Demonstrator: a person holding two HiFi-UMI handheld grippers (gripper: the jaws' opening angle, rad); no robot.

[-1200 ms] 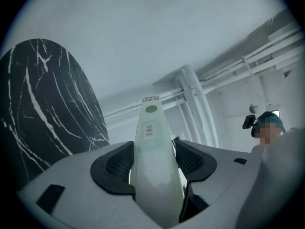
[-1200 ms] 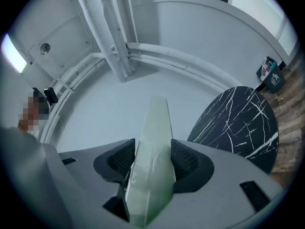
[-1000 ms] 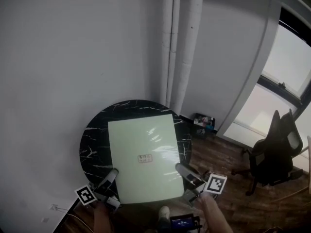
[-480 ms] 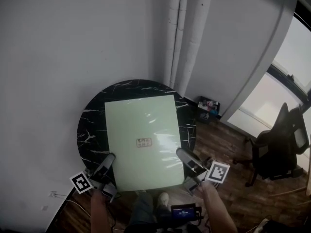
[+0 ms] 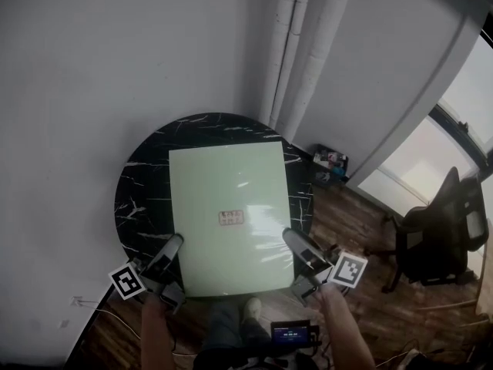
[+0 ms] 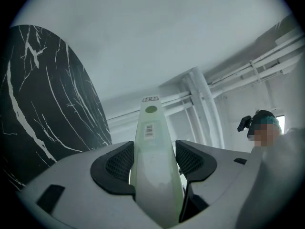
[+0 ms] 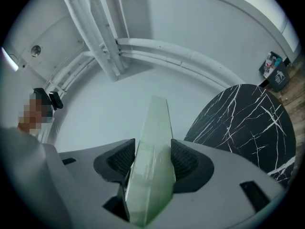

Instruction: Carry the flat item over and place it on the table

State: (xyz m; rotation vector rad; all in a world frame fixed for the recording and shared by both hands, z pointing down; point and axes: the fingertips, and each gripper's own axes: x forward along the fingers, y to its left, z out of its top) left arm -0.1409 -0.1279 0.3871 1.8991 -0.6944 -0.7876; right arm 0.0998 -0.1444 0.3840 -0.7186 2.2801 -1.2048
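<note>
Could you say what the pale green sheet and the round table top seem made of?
The pale green sheet looks like glossy plastic or coated board, given its glare patches; the round table top, black marble or marble-look laminate, given white veins.

A round black table [image 5: 139, 199] with white veins stands close to a plain white wall [image 5: 108, 60]; behind the table, white pipes [image 5: 296, 52] run up that wall; right of the table lies dark wooden floor [image 5: 362, 230], with a small box of clutter [image 5: 330, 164] against the wall; farther right of the table, a black office chair [image 5: 443, 233] stands beside a bright window [image 5: 470, 106].
</note>
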